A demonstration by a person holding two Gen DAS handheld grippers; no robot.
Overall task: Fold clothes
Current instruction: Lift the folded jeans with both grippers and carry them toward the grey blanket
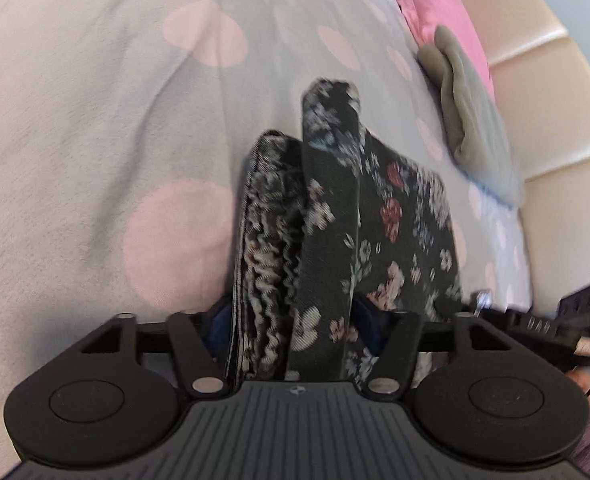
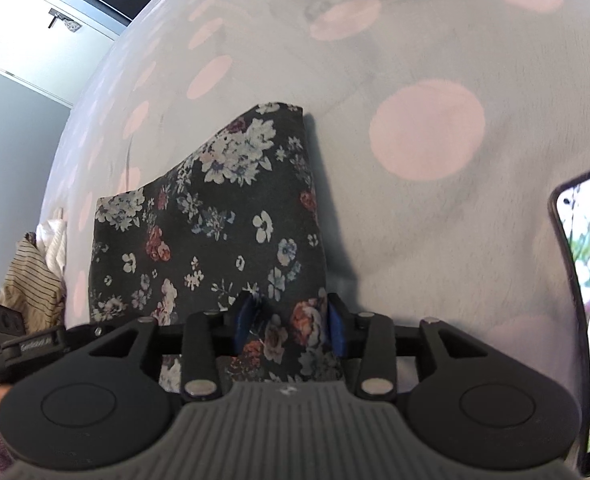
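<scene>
A: Left wrist view: left gripper (image 1: 291,320) has its jaws apart, the folded floral garment (image 1: 375,216) bunched between them on the spotted blanket (image 1: 95,120).

B: Right wrist view: right gripper (image 2: 289,320) likewise apart, garment edge between its blue pads (image 2: 243,320). Phone (image 2: 583,320) lies well right.

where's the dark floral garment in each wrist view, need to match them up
Left wrist: the dark floral garment runs up the centre from between the left gripper fingers, folded layers on its left edge.
Right wrist: it fills the centre-left as a flat folded panel, its near edge between the right gripper fingers.
Shared landmark: the grey bedspread with pink dots beneath it.
</scene>
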